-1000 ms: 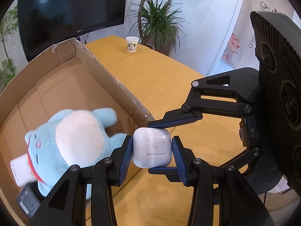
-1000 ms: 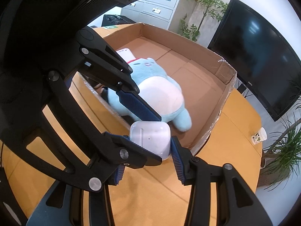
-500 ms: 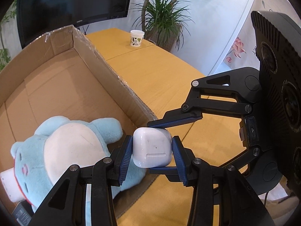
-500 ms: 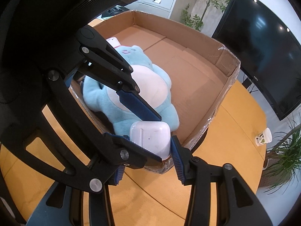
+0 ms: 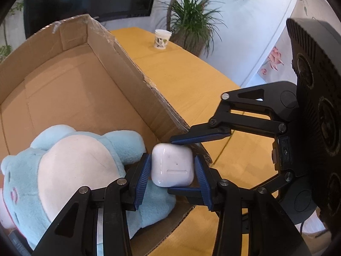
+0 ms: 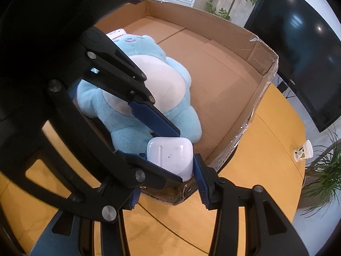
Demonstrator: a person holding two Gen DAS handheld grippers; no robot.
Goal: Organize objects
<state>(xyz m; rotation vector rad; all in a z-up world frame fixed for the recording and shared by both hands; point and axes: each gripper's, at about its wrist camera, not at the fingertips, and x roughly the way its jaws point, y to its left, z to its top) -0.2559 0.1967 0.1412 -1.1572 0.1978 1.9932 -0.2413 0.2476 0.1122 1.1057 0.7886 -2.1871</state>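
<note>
A white earbud case (image 5: 172,166) (image 6: 170,155) hangs over the near corner of an open cardboard box (image 5: 127,74) (image 6: 245,128). Both grippers are shut on it crosswise. My left gripper (image 5: 170,175) presses its blue pads on the case's left and right sides. The right gripper (image 6: 168,170) clamps the other two sides, with one of its fingers (image 5: 200,136) above the case and one below it. A light blue plush toy (image 5: 74,160) (image 6: 153,85) lies on its back inside the box, right beside and under the case.
The box stands on a yellow wooden table (image 5: 191,81). A paper cup (image 5: 162,39) (image 6: 303,152) sits at the far table edge near a potted plant (image 5: 187,17). A white flat object (image 6: 116,33) lies by the plush's head. A dark screen (image 6: 298,42) is behind the box.
Both grippers have carried the case together from beside the box's outer wall to over its corner and lower, closer to the plush. The grip looks unchanged.
</note>
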